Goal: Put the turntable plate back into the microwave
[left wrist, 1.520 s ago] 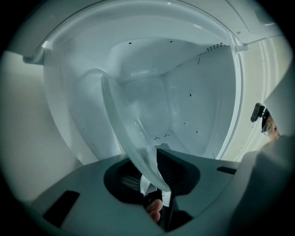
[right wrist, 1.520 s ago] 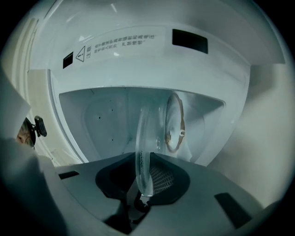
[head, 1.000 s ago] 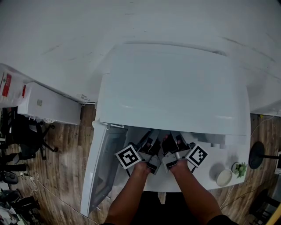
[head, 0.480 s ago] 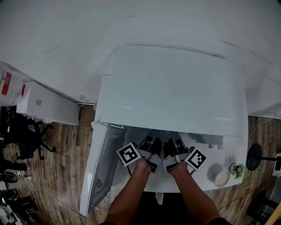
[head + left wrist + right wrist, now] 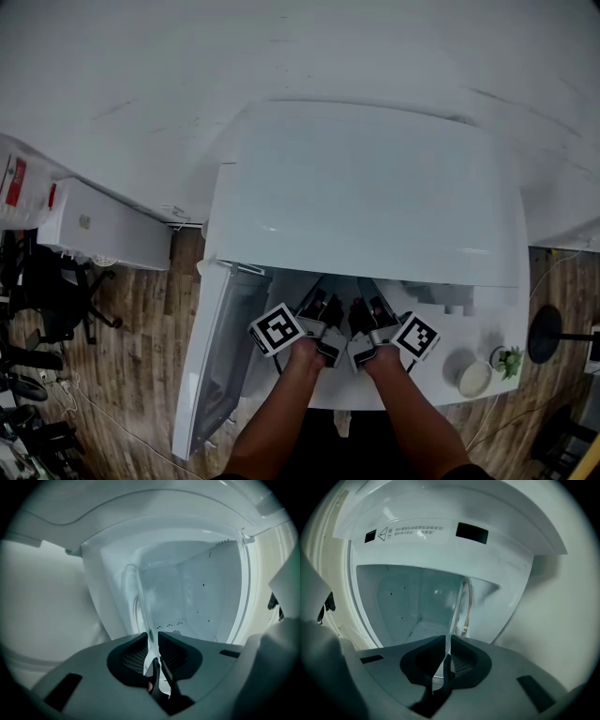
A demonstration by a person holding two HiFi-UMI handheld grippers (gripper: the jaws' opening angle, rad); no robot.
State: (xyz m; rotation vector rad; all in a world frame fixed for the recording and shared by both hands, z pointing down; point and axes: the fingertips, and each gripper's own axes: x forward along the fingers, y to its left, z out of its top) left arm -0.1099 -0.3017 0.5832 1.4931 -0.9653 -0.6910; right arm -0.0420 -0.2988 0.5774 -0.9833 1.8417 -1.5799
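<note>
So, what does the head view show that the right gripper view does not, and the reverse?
Only the head view: the wooden plank floor, the person's forearms, a round white bowl. Only the right gripper view: the clear glass turntable plate edge-on, pinched between the right gripper's jaws, and a printed warning label. Both: the white microwave and the right gripper.

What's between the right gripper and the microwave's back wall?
The glass turntable plate, edge-on, clamped in the right gripper jaws; the right gripper view shows it.
</note>
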